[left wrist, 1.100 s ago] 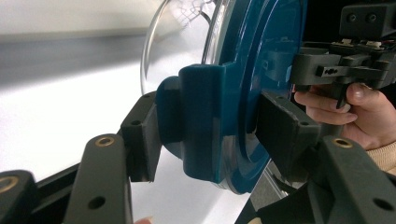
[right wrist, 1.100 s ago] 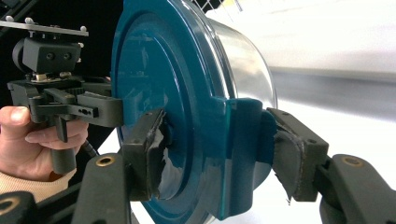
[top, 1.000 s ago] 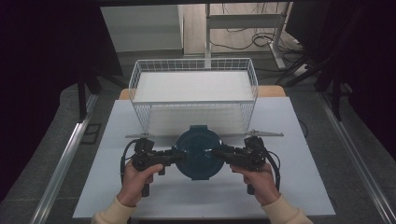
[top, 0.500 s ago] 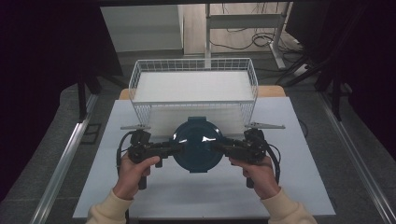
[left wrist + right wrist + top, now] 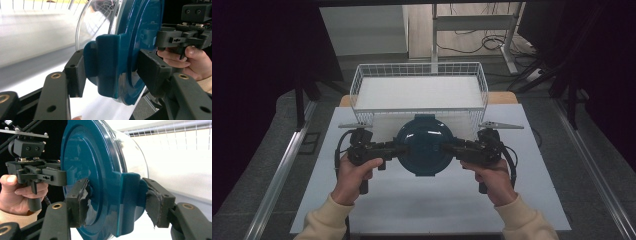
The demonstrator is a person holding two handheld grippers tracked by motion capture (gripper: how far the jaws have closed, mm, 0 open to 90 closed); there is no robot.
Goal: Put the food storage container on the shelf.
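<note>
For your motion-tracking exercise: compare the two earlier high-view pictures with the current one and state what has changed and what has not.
The blue-lidded container, clamped at its side tabs by the left tool and the right tool, has been carried away from the person toward the white wire basket, and now overlaps the basket's near wall in the high view. Nothing was released. The basket and white table stayed put.

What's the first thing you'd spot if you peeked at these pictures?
A big round dark-blue lid held up over the white table, pinched at its side tabs by the left gripper and the right gripper. Just behind it sits a white wire basket.
</note>
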